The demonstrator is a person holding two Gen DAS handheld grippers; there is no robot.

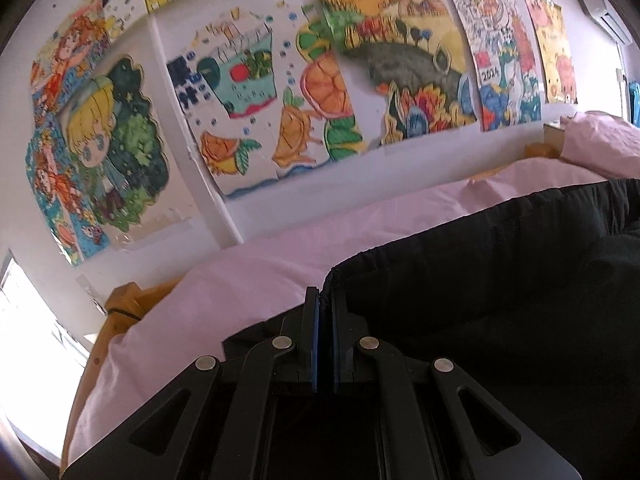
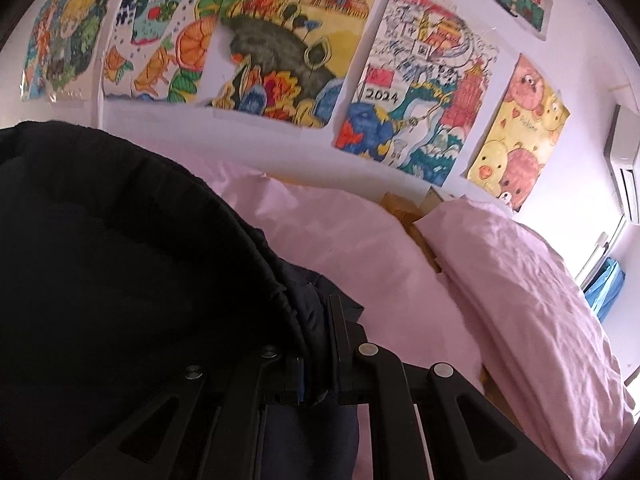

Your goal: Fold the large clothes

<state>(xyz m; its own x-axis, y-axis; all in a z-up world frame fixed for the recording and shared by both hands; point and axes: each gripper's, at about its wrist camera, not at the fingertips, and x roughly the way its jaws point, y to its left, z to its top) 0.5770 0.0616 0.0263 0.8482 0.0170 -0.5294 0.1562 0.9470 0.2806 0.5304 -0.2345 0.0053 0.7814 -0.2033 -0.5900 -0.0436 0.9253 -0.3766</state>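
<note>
Left wrist view shows the left gripper [image 1: 323, 300] pinched closed on the black garment [image 1: 500, 280] hem, cloth spreading toward three o'clock over the pink bed [image 1: 260, 264], while the right gripper [image 2: 320, 320] clamps the opposite hem, apparently stretching it flat for folding.

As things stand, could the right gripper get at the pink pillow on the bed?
Probably not yet: the right gripper is shut on the black garment, so it would have to let go first. Otherwise the pink pillow lies uncovered to its right.
</note>
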